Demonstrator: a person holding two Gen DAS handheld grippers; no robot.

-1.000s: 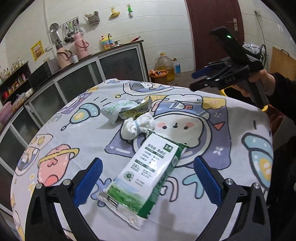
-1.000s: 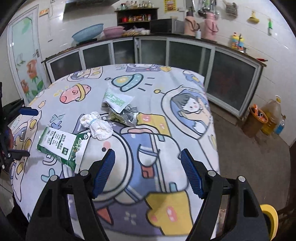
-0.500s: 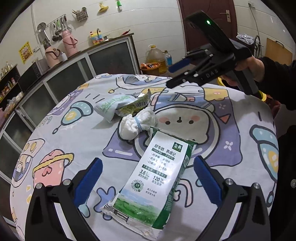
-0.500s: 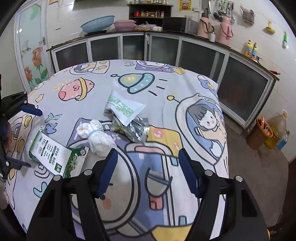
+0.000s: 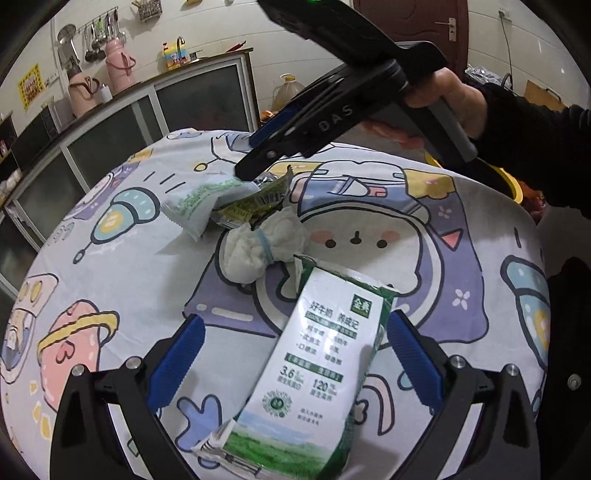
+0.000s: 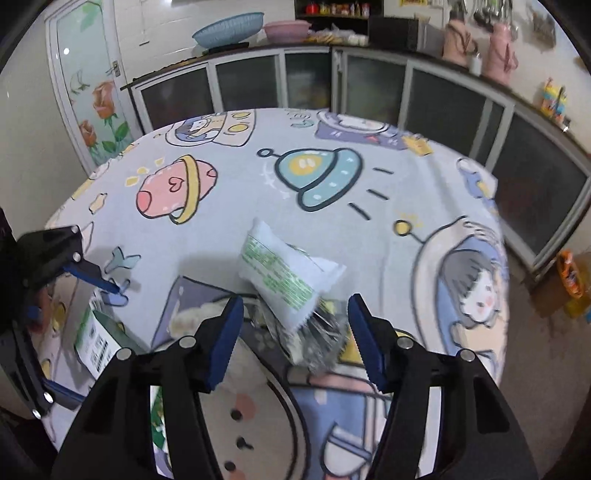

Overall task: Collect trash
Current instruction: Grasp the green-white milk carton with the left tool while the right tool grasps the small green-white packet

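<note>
A flattened green and white milk carton (image 5: 317, 369) lies on the cartoon tablecloth between the fingers of my open left gripper (image 5: 295, 354). Beyond it lie a crumpled white tissue wad (image 5: 258, 243), a white and green snack bag (image 5: 199, 201) and a foil wrapper (image 5: 255, 206). My right gripper (image 6: 295, 332) is open, its fingers either side of the snack bag (image 6: 284, 273) and foil wrapper (image 6: 321, 350). From the left wrist view the right gripper (image 5: 266, 147) hangs just over that bag. The carton (image 6: 99, 339) and the left gripper (image 6: 55, 266) show at left.
The round table (image 6: 332, 155) carries a cartoon cloth. Glass-fronted cabinets (image 6: 369, 85) run behind it. An oil jug (image 5: 288, 92) and a bin (image 6: 570, 273) stand on the floor past the table. A dark door (image 5: 417, 26) is at the back.
My right gripper has moved forward and down over the table until the snack bag and wrapper lie between its fingers. My left gripper has come closer to the carton.
</note>
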